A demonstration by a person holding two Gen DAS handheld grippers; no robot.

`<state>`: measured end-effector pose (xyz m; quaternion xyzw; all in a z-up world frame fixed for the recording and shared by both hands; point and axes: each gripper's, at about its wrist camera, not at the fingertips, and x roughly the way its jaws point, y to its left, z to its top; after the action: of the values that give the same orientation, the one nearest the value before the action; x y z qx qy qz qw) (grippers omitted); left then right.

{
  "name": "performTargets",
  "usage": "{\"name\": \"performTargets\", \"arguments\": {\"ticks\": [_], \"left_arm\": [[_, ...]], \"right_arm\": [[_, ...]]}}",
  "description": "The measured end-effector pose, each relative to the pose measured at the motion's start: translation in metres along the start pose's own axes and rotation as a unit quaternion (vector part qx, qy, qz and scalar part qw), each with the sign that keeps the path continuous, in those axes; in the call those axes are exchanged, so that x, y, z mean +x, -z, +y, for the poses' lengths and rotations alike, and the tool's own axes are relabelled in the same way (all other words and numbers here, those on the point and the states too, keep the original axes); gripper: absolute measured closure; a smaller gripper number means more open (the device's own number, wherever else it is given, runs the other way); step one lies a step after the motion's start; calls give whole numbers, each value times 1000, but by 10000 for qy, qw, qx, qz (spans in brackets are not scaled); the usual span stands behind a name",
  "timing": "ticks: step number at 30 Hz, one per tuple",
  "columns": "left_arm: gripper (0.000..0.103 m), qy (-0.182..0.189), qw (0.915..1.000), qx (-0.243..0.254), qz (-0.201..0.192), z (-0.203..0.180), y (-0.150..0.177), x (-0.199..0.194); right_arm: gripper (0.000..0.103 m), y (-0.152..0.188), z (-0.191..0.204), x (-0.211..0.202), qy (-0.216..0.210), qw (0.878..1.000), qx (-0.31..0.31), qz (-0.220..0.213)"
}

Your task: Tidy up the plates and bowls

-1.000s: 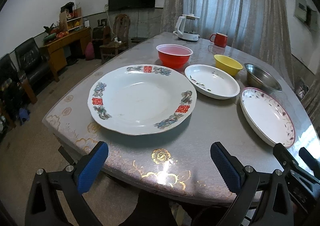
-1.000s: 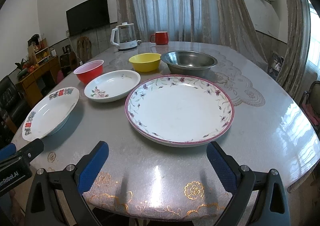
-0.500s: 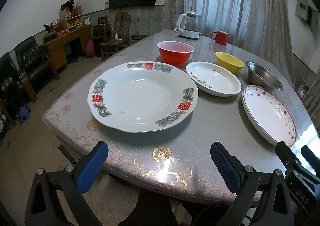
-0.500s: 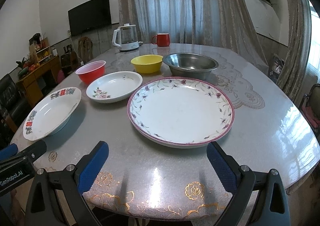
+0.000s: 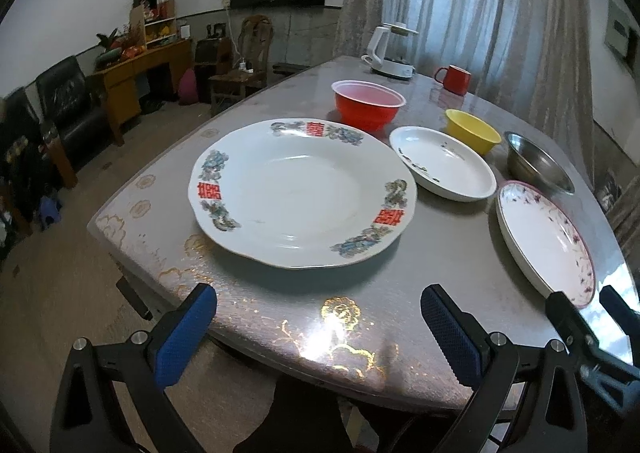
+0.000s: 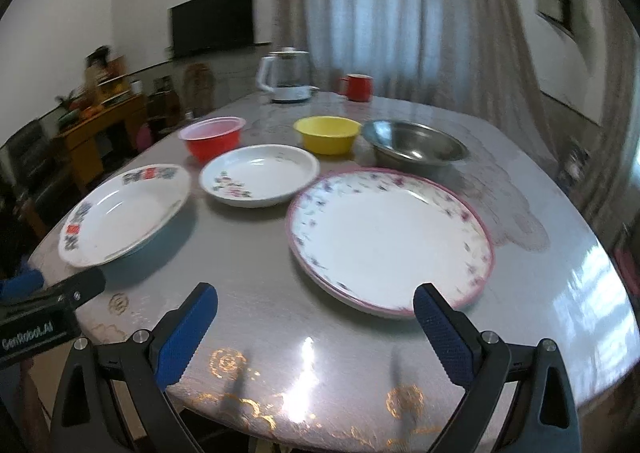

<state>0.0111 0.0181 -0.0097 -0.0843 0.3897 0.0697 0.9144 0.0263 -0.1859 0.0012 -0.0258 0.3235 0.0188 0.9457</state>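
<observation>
A large white plate with red characters [image 5: 300,193] [image 6: 120,213] lies near the table's front left. A small floral dish [image 5: 444,163] [image 6: 260,175] lies behind it. A pink-rimmed plate [image 5: 548,241] [image 6: 388,237] lies at the right. A red bowl [image 5: 368,105] [image 6: 212,137], a yellow bowl [image 5: 472,131] [image 6: 326,133] and a steel bowl [image 5: 540,169] [image 6: 414,143] stand in a row behind. My left gripper [image 5: 318,305] is open and empty before the large plate. My right gripper [image 6: 316,303] is open and empty before the pink-rimmed plate.
A white kettle [image 5: 390,51] [image 6: 286,75] and a red mug [image 5: 454,79] [image 6: 356,87] stand at the table's far side. The table edge [image 5: 280,353] is just under both grippers. A desk, chairs and a sofa stand to the left.
Both grippers have drifted slightly; the right wrist view has swung right, so the plates sit further left in it. Jaws stay open. No dish has moved.
</observation>
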Motion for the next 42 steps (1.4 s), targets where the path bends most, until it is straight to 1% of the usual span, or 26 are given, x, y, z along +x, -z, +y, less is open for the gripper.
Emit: {"name": "performTargets", "arguments": {"ticks": [2, 4, 5, 6, 7, 9, 10, 12, 13, 14, 15, 16, 18, 19, 20, 21, 23, 25, 27, 29, 35, 37, 40, 42], "left_arm": [[0, 26, 10000, -66, -22, 5, -1, 1], [0, 52, 9999, -91, -83, 11, -3, 1], [0, 122, 9998, -80, -139, 15, -5, 0], [0, 204, 9996, -73, -189, 19, -7, 0], [0, 300, 9992, -101, -250, 25, -10, 0], [0, 441, 9983, -222, -319, 38, -16, 0], [0, 569, 9973, -340, -315, 47, -19, 1], [0, 756, 9953, -589, -156, 62, -25, 8], [0, 801, 9940, -737, -43, 69, -27, 13], [0, 838, 9912, -1012, 166, 80, -30, 20], [0, 897, 9884, -1190, 285, 88, -31, 25], [0, 1026, 9832, -1457, 386, 98, -31, 32], [0, 1250, 9734, -1880, 381, 114, -29, 37], [0, 1381, 9665, -2135, 358, 124, -29, 40], [0, 1402, 9635, -2252, 345, 129, -29, 42], [0, 1378, 9623, -2323, 325, 135, -31, 44], [0, 1263, 9652, -2269, 294, 141, -37, 46], [0, 1209, 9674, -2211, 269, 148, -42, 50], [0, 1134, 9678, -2226, 293, 154, -46, 56], [0, 1134, 9660, -2305, 310, 162, -49, 62], [0, 1299, 9587, -2523, 204, 175, -58, 82], [0, 1364, 9586, -2496, 85, 176, -61, 84], [0, 1496, 9588, -2413, 37, 174, -67, 89], [0, 1512, 9614, -2298, 27, 172, -70, 93]], "right_arm": [[0, -2, 9, 1, -237, 9993, -276, -48], [0, -4, 16, 2, -497, 9977, -457, -73], [0, -5, 19, 3, -718, 9959, -534, -103], [0, -6, 21, 4, -819, 9950, -559, -100], [0, -8, 24, 7, -964, 9935, -610, -14], [0, -10, 27, 16, -1054, 9924, -601, 224], [0, -12, 27, 21, -1119, 9916, -547, 353], [0, -14, 26, 28, -1370, 9886, -391, 484], [1, -17, 26, 34, -1565, 9856, -277, 582], [3, -18, 27, 37, -1675, 9836, -207, 634], [3, -21, 28, 42, -1831, 9804, -121, 718], [3, -23, 30, 45, -1942, 9780, -69, 757], [3, -28, 33, 54, -2181, 9721, 59, 861], [3, -30, 35, 60, -2271, 9694, 125, 927], [5, -32, 37, 66, -2379, 9659, 212, 995], [8, -33, 39, 73, -2481, 9617, 350, 1108], [12, -35, 43, 88, -2632, 9541, 559, 1317], [12, -36, 48, 101, -2667, 9501, 721, 1449], [12, -36, 53, 109, -2681, 9483, 824, 1484], [12, -39, 60, 114, -2643, 9515, 760, 1380], [12, -43, 71, 121, -2614, 9544, 631, 1296], [12, -44, 74, 123, -2591, 9561, 596, 1232], [13, -45, 77, 124, -2581, 9581, 534, 1123], [14, -44, 79, 124, -2603, 9587, 466, 1045]]}}
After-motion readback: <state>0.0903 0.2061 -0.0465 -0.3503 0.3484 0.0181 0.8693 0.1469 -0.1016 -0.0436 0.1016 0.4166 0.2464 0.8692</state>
